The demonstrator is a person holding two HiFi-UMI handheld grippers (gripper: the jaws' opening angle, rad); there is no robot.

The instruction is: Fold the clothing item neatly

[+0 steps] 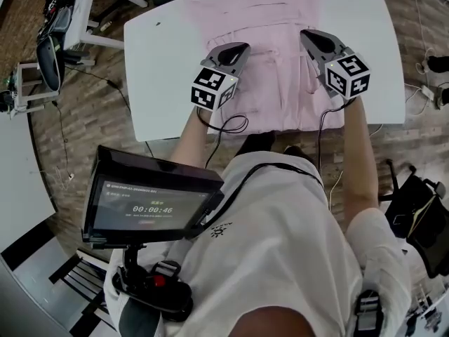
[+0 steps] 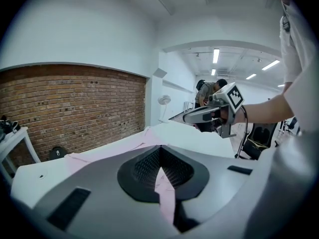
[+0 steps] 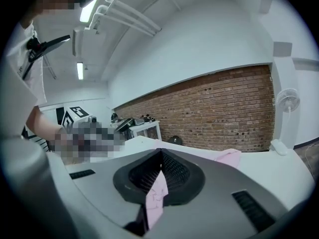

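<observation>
Garment (image 1: 270,20) fabric sits clamped inside left tongs (image 1: 240,50) and right tongs (image 1: 306,35) alike.

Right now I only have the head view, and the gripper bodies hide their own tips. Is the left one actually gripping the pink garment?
Observer: Yes. The left gripper view shows the jaws of the left gripper shut on a strip of the pink garment.
Operator: And the right one?
Observer: Same. In the right gripper view, the jaws of the right gripper are shut on a fold of the same garment.
Operator: Anything standing further off that I can't see?
Observer: A white standing fan beside the brick wall.
</observation>
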